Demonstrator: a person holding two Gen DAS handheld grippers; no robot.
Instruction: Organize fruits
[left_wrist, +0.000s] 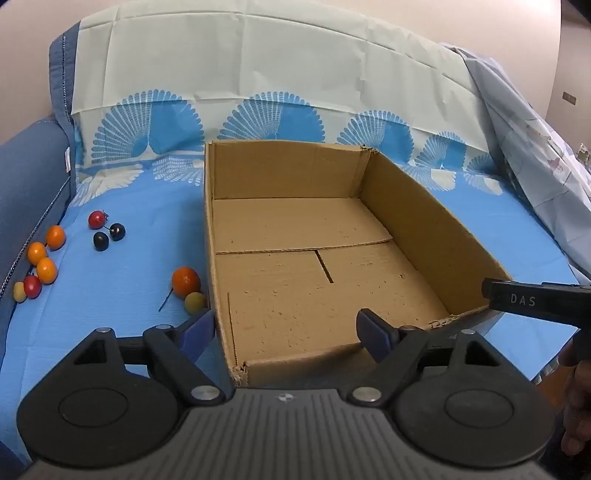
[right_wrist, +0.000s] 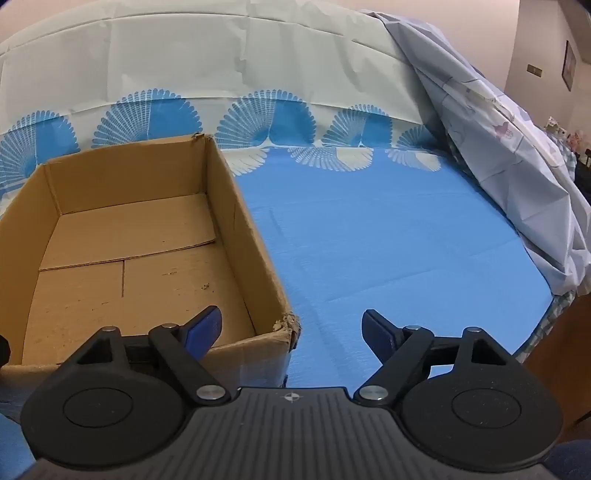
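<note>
An open, empty cardboard box (left_wrist: 436, 236) sits on the blue cloth; it also shows at the left of the right wrist view (right_wrist: 255, 240). Small fruits lie left of the box: an orange one (left_wrist: 185, 281) with a yellow-green one (left_wrist: 194, 302) beside the box wall, two dark ones (left_wrist: 109, 236) and a red one (left_wrist: 97, 219) farther back, and several orange, red and yellow ones (left_wrist: 40, 264) at the far left. My left gripper (left_wrist: 286, 326) is open and empty over the box's near left corner. My right gripper (right_wrist: 291, 326) is open and empty over the box's near right corner.
A blue cushion edge (left_wrist: 33, 177) borders the fruits on the left. A pale cloth with blue fan prints (left_wrist: 258, 74) rises behind the box. A crumpled grey sheet (right_wrist: 517, 147) lies at the right. The other tool's black body (left_wrist: 535, 301) shows at the right.
</note>
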